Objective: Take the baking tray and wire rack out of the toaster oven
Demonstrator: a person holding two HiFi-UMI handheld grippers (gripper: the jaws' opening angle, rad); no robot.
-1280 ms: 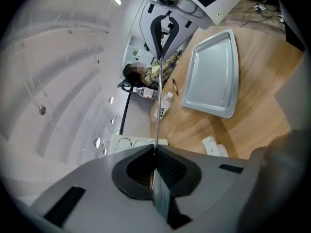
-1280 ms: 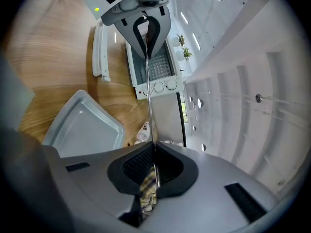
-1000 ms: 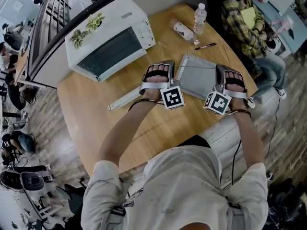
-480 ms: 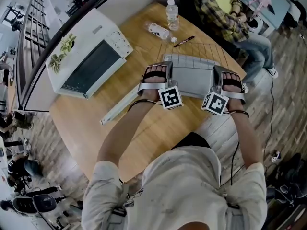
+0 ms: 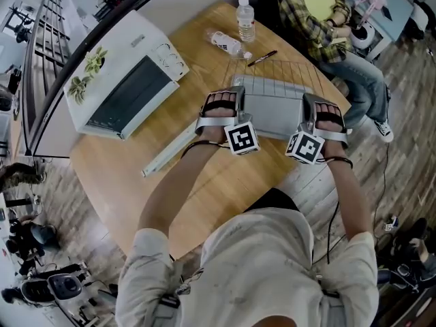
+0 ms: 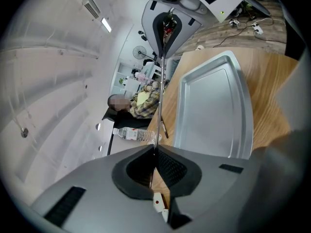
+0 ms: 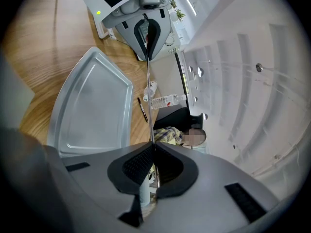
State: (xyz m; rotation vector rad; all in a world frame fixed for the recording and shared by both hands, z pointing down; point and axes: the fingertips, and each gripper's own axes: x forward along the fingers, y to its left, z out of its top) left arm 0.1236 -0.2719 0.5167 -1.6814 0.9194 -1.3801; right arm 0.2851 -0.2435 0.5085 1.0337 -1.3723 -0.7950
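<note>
The wire rack (image 5: 279,70) hangs level over the far part of the grey baking tray (image 5: 272,114), which lies on the wooden table. My left gripper (image 5: 223,95) is shut on the rack's left edge and my right gripper (image 5: 330,107) on its right edge. In the left gripper view the rack (image 6: 159,86) is a thin line running out of the closed left gripper (image 6: 155,152), with the tray (image 6: 214,110) beside it. The right gripper view shows the same: rack (image 7: 148,96), right gripper (image 7: 153,147), tray (image 7: 92,110). The white toaster oven (image 5: 126,73) stands at the left.
A long pale strip (image 5: 169,152) lies on the table left of my left hand. Behind the tray are a pen (image 5: 262,58), a lying bottle (image 5: 225,43) and an upright bottle (image 5: 245,12). A person in a plaid shirt (image 5: 313,9) sits beyond the table's far right edge.
A second ago the rack was hard to make out; both grippers have since shifted with it, so it now reaches past the tray's far edge. Nothing has moved in the last half second.
</note>
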